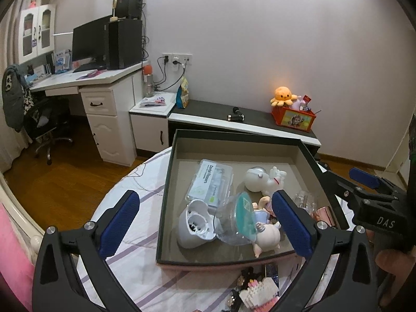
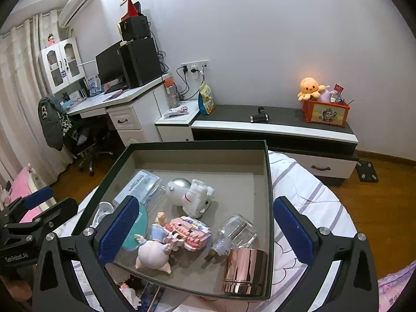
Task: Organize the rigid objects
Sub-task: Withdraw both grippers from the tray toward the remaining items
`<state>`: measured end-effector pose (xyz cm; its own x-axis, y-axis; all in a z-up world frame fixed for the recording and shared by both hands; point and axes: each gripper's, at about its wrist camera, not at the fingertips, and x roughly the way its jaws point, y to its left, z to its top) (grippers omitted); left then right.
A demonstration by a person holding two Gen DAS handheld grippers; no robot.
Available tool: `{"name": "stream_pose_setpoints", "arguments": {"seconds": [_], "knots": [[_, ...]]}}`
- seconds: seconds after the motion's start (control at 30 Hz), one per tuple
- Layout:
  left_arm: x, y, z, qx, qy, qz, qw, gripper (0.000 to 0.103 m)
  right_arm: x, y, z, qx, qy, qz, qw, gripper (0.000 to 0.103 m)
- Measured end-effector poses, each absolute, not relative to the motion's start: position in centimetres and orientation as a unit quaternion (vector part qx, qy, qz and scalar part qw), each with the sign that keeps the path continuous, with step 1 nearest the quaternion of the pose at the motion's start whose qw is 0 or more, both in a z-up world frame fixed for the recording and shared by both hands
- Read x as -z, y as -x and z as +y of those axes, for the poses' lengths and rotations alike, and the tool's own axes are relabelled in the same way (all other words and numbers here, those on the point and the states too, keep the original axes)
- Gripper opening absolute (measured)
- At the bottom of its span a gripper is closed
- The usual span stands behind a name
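A dark-rimmed shallow box lies on the bed. It holds a dental flosser case, a white toy figure, a white cup-like device, a clear jar with teal lid, a pig figurine, a pink brick model, a clear bottle and a rose-gold cylinder. My left gripper is open and empty above the box's near left. My right gripper is open and empty above the box; it also shows in the left wrist view.
More small toys lie on the striped bedsheet in front of the box. A low cabinet with an orange toy bin stands behind. A desk and chair stand at the left.
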<state>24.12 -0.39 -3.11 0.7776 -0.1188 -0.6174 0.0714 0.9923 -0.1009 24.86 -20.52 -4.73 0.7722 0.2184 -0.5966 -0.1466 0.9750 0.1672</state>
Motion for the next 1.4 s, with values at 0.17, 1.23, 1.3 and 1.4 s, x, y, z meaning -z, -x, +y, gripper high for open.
{"name": "stream_pose_setpoints", "arguments": {"seconds": [0.17, 1.23, 1.3, 1.4], "knots": [[2.5, -22.6, 0.4, 0.045, 0.041, 0.325, 0.944, 0.103, 3.8, -23.7, -20.4, -0.098, -0.053, 0.317, 0.942, 0.103], [1.0, -11.0, 2.8, 0.027, 0.062, 0.300, 0.951, 0.103, 0.8, -11.3, -20.2, -0.113, -0.053, 0.287, 0.950, 0.103], [1.1, -10.3, 2.8, 0.027, 0.062, 0.301, 0.951, 0.103, 0.8, -10.4, -20.2, -0.114, -0.051, 0.286, 0.950, 0.103], [1.2, -9.3, 2.7, 0.026, 0.061, 0.300, 0.952, 0.103, 0.6, -8.8, -20.0, -0.119, -0.049, 0.282, 0.951, 0.103]]}}
